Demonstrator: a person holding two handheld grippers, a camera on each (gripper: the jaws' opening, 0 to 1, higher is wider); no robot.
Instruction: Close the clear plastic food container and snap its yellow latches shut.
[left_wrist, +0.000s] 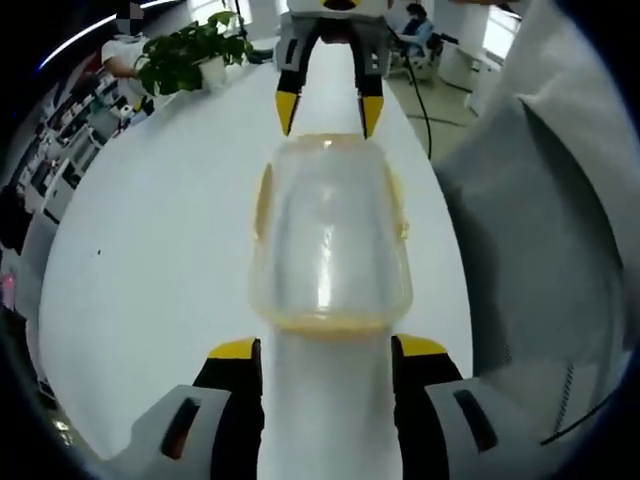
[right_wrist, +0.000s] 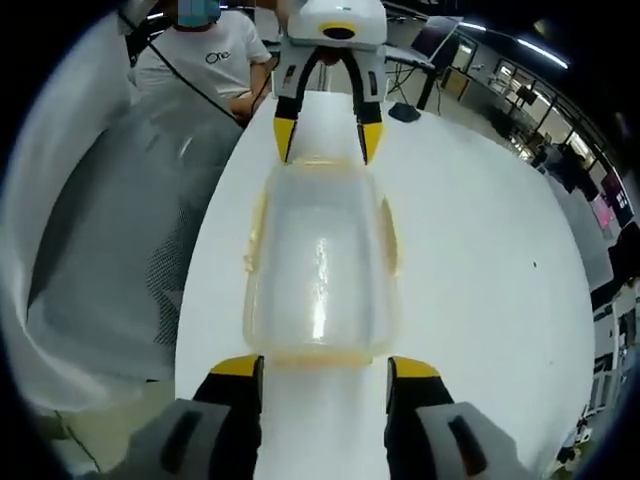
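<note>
A: The container (left_wrist: 330, 235) sits lid-on in the middle of the white desk (left_wrist: 160, 260), between the left gripper (left_wrist: 325, 355) and right gripper (right_wrist: 325, 365) — both with fingers apart, touching nothing.

B: Looks light, stiff, slippery. I'd press the yellow latches (right_wrist: 386, 235) along its sides. The plant (left_wrist: 190, 55) is well apart — nothing's in the way.

clear container (right_wrist: 320, 270) on white table (right_wrist: 480, 260), right claw (right_wrist: 325, 368) spread, left claw (right_wrist: 326, 135) opposite

glossy clear plastic container (left_wrist: 330, 235), smooth matt white table (left_wrist: 160, 260)
</note>
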